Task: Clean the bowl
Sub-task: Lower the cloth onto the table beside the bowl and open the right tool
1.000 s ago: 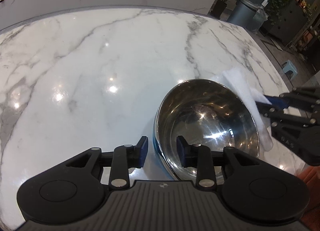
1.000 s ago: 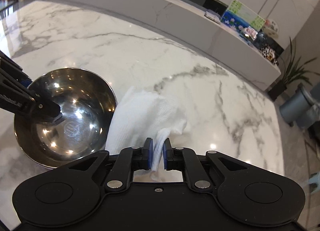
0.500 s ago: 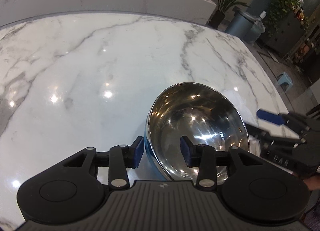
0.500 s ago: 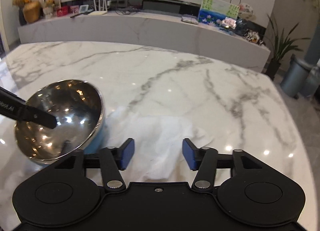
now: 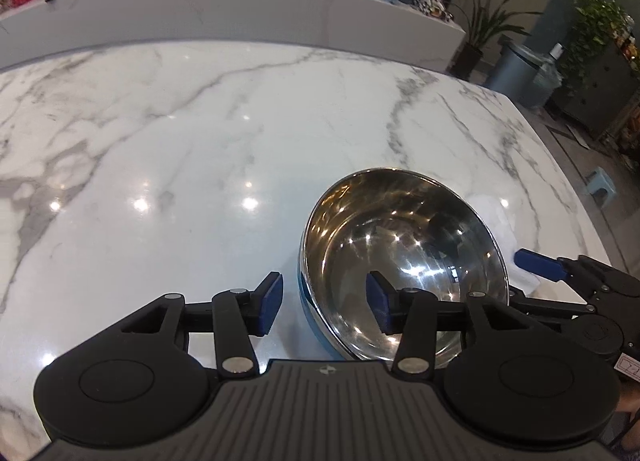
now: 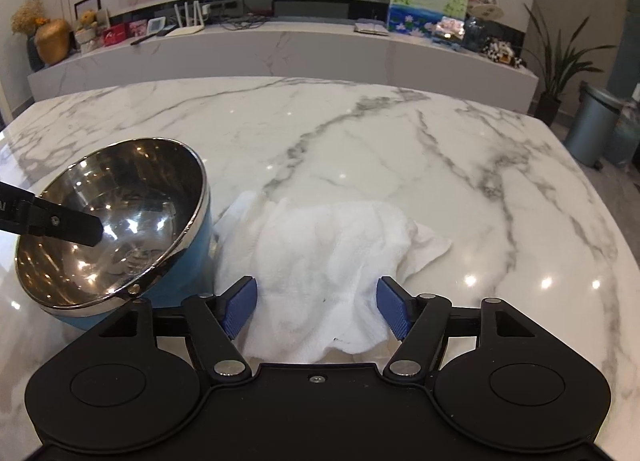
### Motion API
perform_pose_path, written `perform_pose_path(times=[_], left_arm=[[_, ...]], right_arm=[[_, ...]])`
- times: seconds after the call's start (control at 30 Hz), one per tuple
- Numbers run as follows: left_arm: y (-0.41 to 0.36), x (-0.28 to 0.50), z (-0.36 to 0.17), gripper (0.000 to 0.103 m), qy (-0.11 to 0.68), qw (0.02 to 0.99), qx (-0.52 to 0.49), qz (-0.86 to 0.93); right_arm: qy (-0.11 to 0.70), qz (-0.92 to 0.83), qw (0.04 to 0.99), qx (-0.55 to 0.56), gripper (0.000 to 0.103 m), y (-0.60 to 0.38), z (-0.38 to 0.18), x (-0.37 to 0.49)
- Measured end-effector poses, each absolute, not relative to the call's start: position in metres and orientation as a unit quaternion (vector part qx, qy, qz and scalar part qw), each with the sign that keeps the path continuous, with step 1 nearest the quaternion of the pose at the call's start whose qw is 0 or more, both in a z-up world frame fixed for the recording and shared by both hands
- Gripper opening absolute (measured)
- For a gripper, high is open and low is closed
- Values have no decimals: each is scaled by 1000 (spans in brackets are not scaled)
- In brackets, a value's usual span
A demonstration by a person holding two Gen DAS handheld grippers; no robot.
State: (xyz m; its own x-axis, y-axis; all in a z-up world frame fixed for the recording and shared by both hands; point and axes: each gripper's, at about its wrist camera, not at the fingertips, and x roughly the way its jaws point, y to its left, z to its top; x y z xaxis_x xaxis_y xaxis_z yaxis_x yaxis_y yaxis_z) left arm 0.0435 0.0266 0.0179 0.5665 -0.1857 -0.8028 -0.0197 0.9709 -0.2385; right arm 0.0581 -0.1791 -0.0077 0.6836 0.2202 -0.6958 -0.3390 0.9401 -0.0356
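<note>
Marble counter (image 6: 360, 141) bore our tilted, blue-sided steel bowl (image 5: 400, 245); slippery and stiff, best pinched at its rim by our left gripper (image 5: 323, 303), spread wide, while our right gripper (image 6: 316, 307) gaped over the limp white cloth (image 6: 320, 253).

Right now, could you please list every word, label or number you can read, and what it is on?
None legible.
Sticker on the right gripper: too small.
Stamp in the bowl base: blurred.
Writing on the green picture panels: too small.
Red box script: blurred.
</note>
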Motion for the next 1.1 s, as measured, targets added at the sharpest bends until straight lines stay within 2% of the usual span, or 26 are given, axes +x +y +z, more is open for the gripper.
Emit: perform_pose_path(times=[0.1, 0.17, 0.23, 0.33, 0.43, 0.6, 0.7, 0.8, 0.9, 0.97, 1.1], left_arm=[[26, 37, 19, 48, 450, 884, -119, -38], [25, 34, 18, 49, 446, 885, -128, -34], [25, 31, 17, 50, 445, 885, -133, -31], [23, 30, 16, 50, 444, 886, -131, -28], [22, 31, 15, 50, 446, 885, -131, -30], [21, 31, 14, 50, 448, 884, -129, -25], [21, 30, 14, 56, 448, 885, -127, -21], [21, 31, 11, 56, 454, 882, -126, -16], [24, 33, 9, 56, 459, 878, -135, -17], [25, 34, 9, 56, 462, 876, -135, -17], [25, 37, 8, 54, 469, 874, -129, -21]], right_arm=[[360, 159, 917, -68, 65, -180, -5, 55], [353, 169, 918, -72, 77, -179, -5, 52], [343, 181, 918, -82, 81, -176, -4, 51], [329, 164, 924, -102, 94, -173, -4, 50], [312, 140, 934, -105, 94, -175, -2, 50], [349, 157, 921, -77, 94, -180, -10, 62], [363, 168, 913, -85, 94, -174, -18, 63], [355, 168, 915, -92, 94, -171, -21, 63], [355, 177, 914, -83, 81, -171, -21, 64], [356, 184, 913, -78, 61, -170, -20, 65], [363, 188, 910, -66, 49, -170, -19, 69]])
